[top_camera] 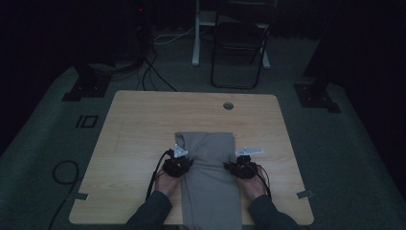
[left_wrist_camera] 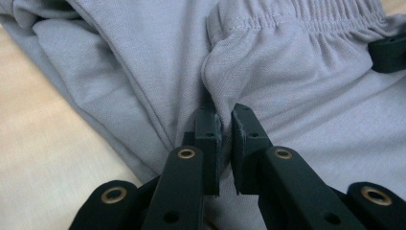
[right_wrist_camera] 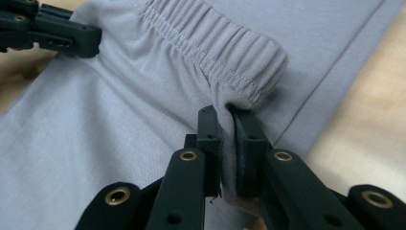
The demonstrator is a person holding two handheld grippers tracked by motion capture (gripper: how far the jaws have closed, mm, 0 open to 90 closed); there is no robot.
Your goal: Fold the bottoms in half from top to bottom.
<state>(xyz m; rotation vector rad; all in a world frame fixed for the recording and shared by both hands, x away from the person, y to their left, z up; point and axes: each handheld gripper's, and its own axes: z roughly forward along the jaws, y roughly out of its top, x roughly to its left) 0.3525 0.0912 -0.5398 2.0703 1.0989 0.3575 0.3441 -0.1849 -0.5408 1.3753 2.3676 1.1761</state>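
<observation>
The grey trousers (top_camera: 210, 177) are laid near-to-far along the desk (top_camera: 134, 129); their folded-over waistband is pinched shut by left tongs (left_wrist_camera: 225, 125) and right tongs (right_wrist_camera: 227, 125) at opposite corners

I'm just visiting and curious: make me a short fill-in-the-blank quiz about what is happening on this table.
1. The grey garment lies on a ____ table.
2. The left gripper is ____ on a fold of the garment.
3. The right gripper pinches the garment right at its elastic ____.
4. Beyond the table stands a folding ____.

Missing words: wooden; shut; waistband; chair
</observation>
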